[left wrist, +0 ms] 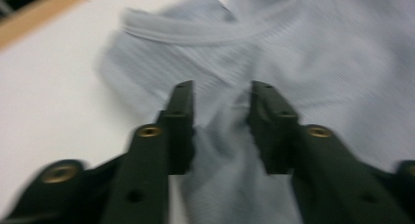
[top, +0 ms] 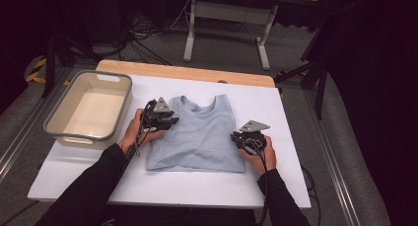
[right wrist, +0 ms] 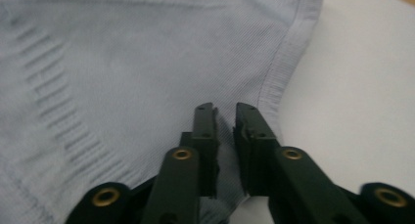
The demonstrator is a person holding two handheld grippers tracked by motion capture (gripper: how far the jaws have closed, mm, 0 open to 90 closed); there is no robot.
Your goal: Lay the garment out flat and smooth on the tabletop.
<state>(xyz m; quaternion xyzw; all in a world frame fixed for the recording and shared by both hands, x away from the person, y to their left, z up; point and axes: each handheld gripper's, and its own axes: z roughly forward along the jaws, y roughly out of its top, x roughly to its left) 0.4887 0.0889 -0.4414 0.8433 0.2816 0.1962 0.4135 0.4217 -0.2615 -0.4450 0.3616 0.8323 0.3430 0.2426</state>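
My left tool [top: 158, 115] gapes over the grey top [top: 199, 137] at centre frame; my right tool [top: 250, 135] pinches its edge — lift both evenly.

Bare white table [top: 207, 189] around the grey top [top: 197, 137]; grey bin [top: 88, 107] at far left.

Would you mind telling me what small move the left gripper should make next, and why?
Probably close the left gripper: its jaws stand apart with a ridge of the grey top between them, near the armhole. The right gripper already looks nearly shut on the top's opposite edge, so both sides could then lift together.
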